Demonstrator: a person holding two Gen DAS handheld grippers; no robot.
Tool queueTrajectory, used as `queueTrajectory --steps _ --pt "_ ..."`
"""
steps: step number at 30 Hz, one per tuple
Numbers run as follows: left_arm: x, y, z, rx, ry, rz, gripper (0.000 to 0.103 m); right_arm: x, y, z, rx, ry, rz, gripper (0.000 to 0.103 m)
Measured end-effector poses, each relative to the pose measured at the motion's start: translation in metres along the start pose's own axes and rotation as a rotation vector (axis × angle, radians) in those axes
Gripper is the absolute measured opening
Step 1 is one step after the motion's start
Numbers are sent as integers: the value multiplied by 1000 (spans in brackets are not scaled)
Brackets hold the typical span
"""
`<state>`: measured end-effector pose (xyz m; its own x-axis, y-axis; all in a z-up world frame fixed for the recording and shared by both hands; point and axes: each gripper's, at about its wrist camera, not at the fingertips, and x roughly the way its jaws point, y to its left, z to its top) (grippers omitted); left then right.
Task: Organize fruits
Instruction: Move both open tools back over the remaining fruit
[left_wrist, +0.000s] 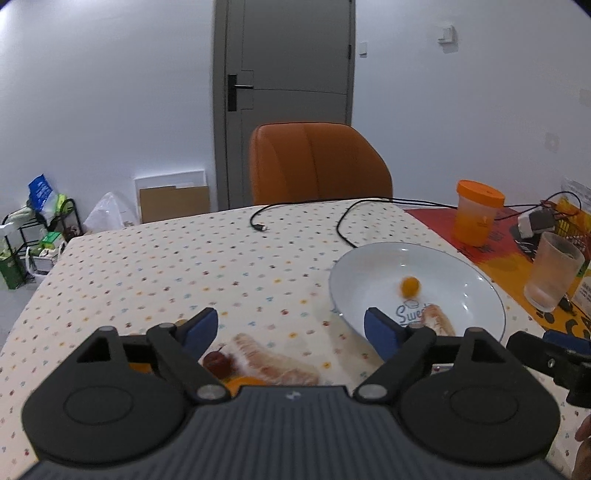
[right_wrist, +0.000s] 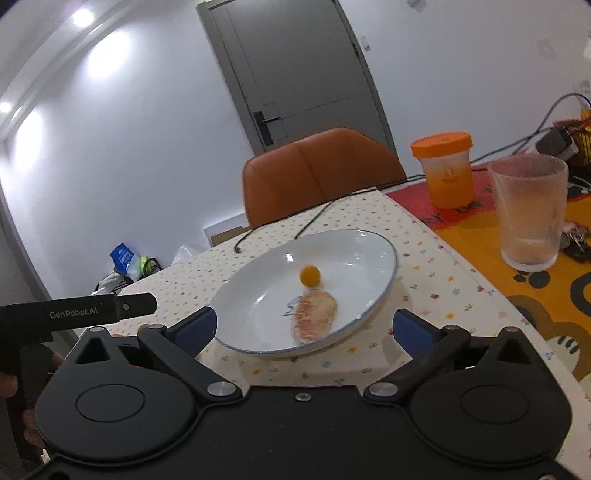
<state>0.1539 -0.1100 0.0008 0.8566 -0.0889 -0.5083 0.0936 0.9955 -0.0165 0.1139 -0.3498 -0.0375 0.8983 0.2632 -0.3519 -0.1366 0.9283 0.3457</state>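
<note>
A white plate (left_wrist: 369, 266) (right_wrist: 369, 254) lies on the dotted tablecloth and holds a small orange fruit (left_wrist: 410, 286) (right_wrist: 309, 276) and a peeled pomelo segment (left_wrist: 439, 319) (right_wrist: 314, 319). On the cloth in front of my left gripper (left_wrist: 291, 328) lie another pomelo segment (left_wrist: 273, 360), a small red fruit (left_wrist: 217, 362) and an orange piece (left_wrist: 242, 382), partly hidden by the gripper body. The left gripper is open and empty, above these. My right gripper (right_wrist: 304, 325) hangs open and empty over the plate's near rim.
An orange-lidded jar (left_wrist: 476, 212) (right_wrist: 445, 170) and a ribbed glass (left_wrist: 554, 271) (right_wrist: 530, 210) stand on a colourful mat at the right. Black cables (left_wrist: 343, 221) cross the far table. An orange chair (left_wrist: 317, 162) stands behind it. Keys (right_wrist: 576, 240) lie by the glass.
</note>
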Motion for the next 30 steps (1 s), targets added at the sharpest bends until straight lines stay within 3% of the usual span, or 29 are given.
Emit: queueTrajectory --steps 6,22,30 --pt "-13 13 -5 -19 -14 20 86 -1 16 -2 -35 -17 12 103" --pt "-42 62 -21 -72 -4 81 87 9 61 -12 -144 83 83 103" --pt "-51 83 -29 -109 0 112 98 13 77 -17 -169 90 109 103"
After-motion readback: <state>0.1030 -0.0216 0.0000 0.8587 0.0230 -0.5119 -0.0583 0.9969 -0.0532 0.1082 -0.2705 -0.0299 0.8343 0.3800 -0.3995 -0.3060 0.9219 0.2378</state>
